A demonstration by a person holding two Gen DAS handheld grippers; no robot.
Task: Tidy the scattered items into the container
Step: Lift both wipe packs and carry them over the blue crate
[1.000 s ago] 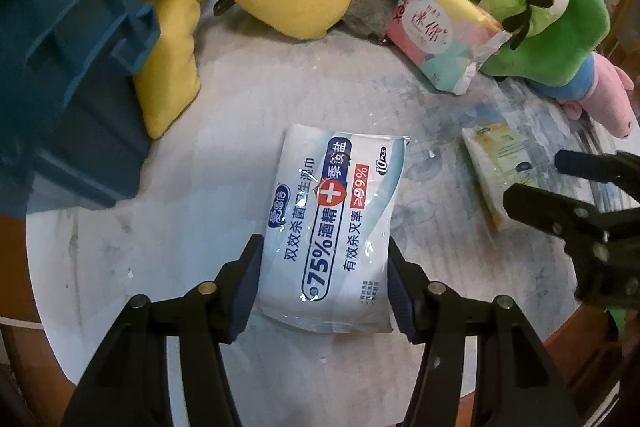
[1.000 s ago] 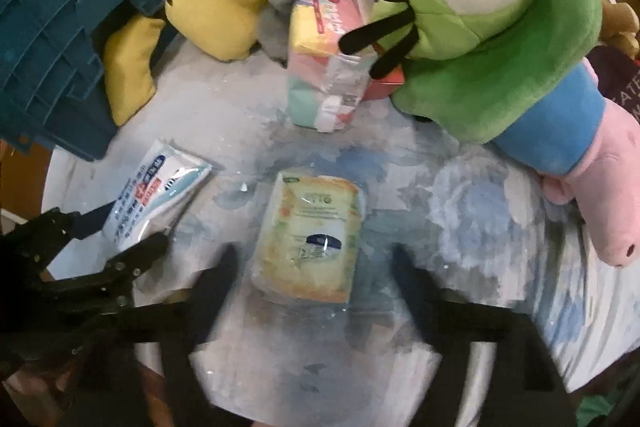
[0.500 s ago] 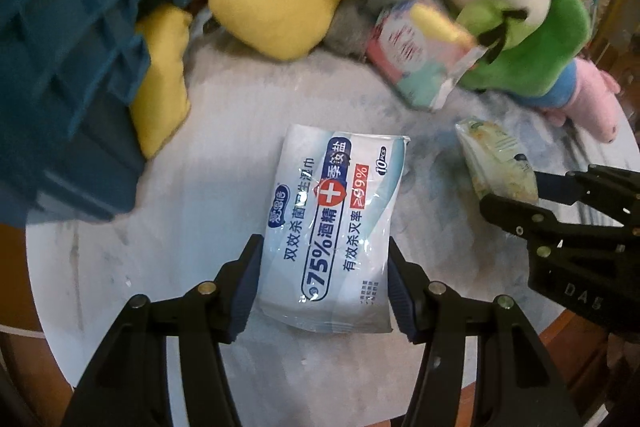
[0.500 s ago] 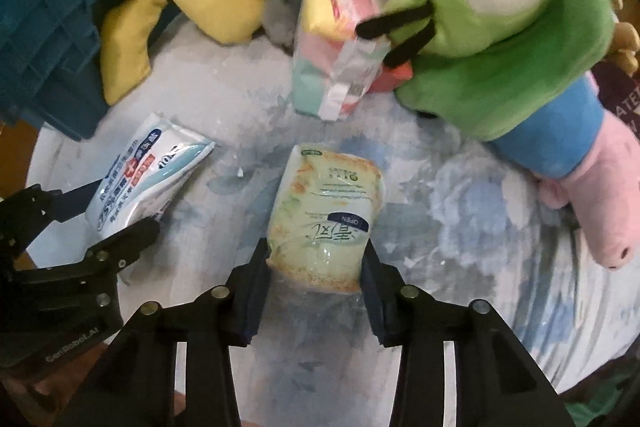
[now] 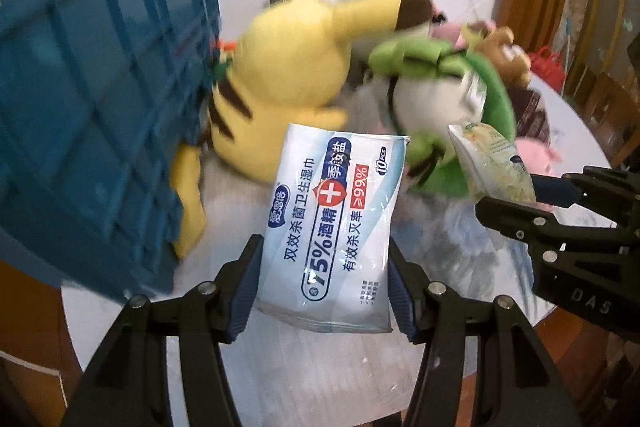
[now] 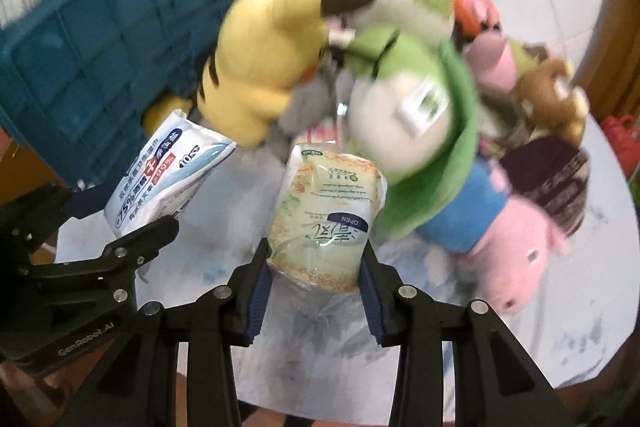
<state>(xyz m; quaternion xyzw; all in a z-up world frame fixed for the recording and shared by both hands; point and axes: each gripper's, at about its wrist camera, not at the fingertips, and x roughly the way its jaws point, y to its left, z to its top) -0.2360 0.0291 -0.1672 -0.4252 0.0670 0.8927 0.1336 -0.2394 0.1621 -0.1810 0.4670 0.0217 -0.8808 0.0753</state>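
Observation:
A white and blue wet-wipes pack (image 5: 340,211) hangs above the round table (image 5: 320,367), with my left gripper (image 5: 325,247) shut on its lower sides. A pale green tissue pack (image 6: 328,211) is likewise off the table, pinched at its lower end by my right gripper (image 6: 315,255). In the right wrist view the wipes pack (image 6: 168,179) and the left gripper (image 6: 128,211) show at the left. In the left wrist view the tissue pack (image 5: 492,163) and the right gripper (image 5: 508,193) show at the right. The blue plastic crate (image 5: 92,131) stands at the left, its inside hidden.
A yellow plush (image 5: 288,79) leans against the crate, with a green plush (image 5: 440,87) beside it. A pink pig plush (image 6: 516,247), a brown bear (image 6: 552,95) and a dark bundle (image 6: 552,179) crowd the right side. White tiled wall behind; wooden furniture at far right.
Both grippers have risen with their packs, which now hang clear of the table. The right jaws, wide around the tissue pack a second ago, have closed on it. Both views now tilt up.

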